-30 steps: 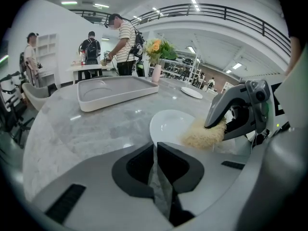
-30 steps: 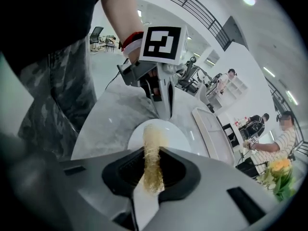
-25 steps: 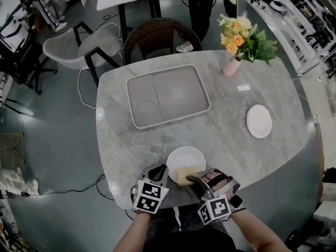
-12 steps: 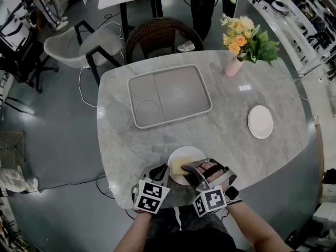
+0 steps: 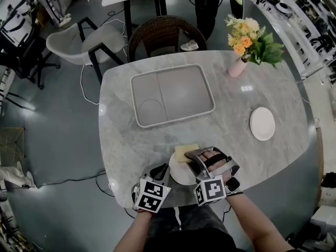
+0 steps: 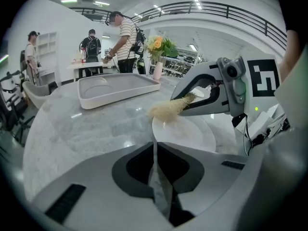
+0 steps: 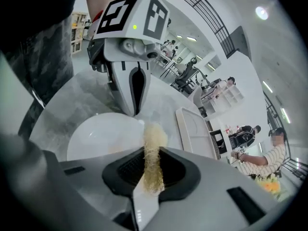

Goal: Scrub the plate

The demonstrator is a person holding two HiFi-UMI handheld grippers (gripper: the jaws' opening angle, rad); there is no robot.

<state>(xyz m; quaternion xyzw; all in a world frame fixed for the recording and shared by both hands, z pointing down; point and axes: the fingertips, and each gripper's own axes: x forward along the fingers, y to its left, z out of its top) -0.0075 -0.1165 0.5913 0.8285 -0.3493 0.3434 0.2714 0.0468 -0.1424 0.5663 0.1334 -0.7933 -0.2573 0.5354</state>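
Note:
A white plate (image 5: 181,173) lies at the table's near edge. My left gripper (image 5: 159,173) is shut on its near-left rim; in the left gripper view the thin rim (image 6: 154,150) runs between the closed jaws. My right gripper (image 5: 195,158) is shut on a yellow scrub sponge (image 5: 185,152), which rests over the plate's far rim. In the right gripper view the sponge (image 7: 153,146) sticks out past the jaws above the plate (image 7: 103,134), with the left gripper (image 7: 133,88) opposite. The left gripper view shows the sponge (image 6: 169,109) touching the plate (image 6: 187,130).
A grey compartment tray (image 5: 172,94) lies mid-table. A second small white plate (image 5: 262,123) sits at the right, a pink vase with flowers (image 5: 237,65) at the far right. A wicker chair (image 5: 160,34) stands behind the table. People stand in the background.
The right gripper has slid the sponge from the plate's middle to its far rim. The left gripper keeps its hold on the plate's edge.

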